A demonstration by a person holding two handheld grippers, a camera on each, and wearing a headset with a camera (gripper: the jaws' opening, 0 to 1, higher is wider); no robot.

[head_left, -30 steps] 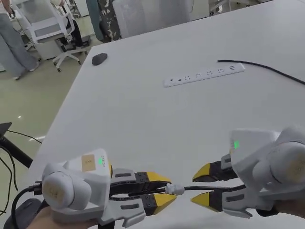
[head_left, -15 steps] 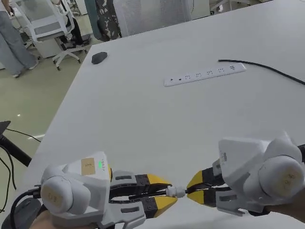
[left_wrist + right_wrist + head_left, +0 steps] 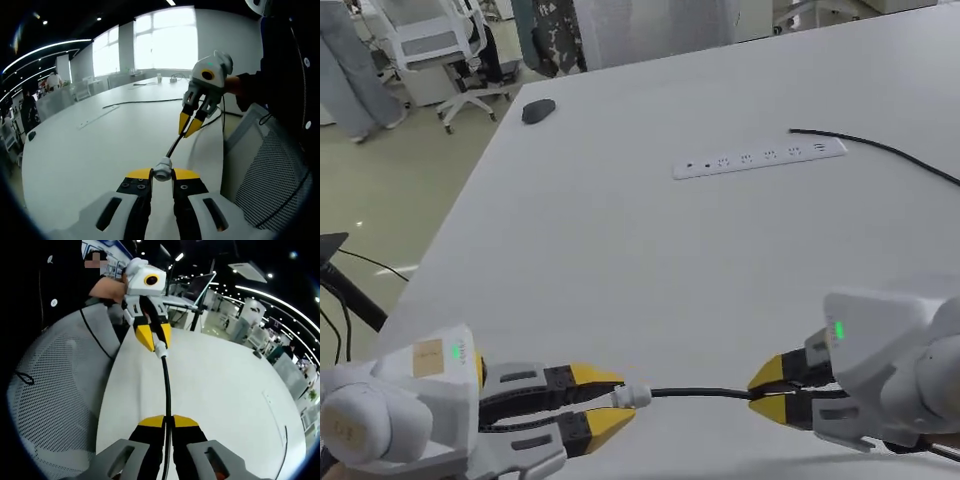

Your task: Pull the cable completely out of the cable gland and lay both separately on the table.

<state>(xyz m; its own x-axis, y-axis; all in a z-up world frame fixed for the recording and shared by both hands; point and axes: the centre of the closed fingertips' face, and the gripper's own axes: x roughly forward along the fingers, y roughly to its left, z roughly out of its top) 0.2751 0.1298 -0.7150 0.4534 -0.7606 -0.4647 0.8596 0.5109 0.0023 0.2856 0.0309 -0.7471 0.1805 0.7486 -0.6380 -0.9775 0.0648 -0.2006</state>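
A small white cable gland (image 3: 631,396) sits pinched between the yellow tips of my left gripper (image 3: 612,401), low at the left of the head view. A black cable (image 3: 705,393) runs out of the gland, straight and taut, to my right gripper (image 3: 769,392), which is shut on it. Both grippers hover just above the white table (image 3: 620,260). In the left gripper view the gland (image 3: 162,168) lies between the jaws of the left gripper (image 3: 162,174), and the cable (image 3: 174,145) leads up to the right gripper (image 3: 191,123). In the right gripper view the right gripper (image 3: 168,421) clamps the cable (image 3: 166,385), which ends at the gland (image 3: 160,351).
A white power strip (image 3: 760,158) lies at mid-table with another black cable (image 3: 880,148) trailing off to the right. A dark mouse (image 3: 538,110) rests near the far left edge. Office chairs (image 3: 420,50) stand on the floor beyond the table.
The two grippers have drawn apart. A long stretch of black cable now shows between the gland and the right gripper, where the tips nearly touched half a second ago.
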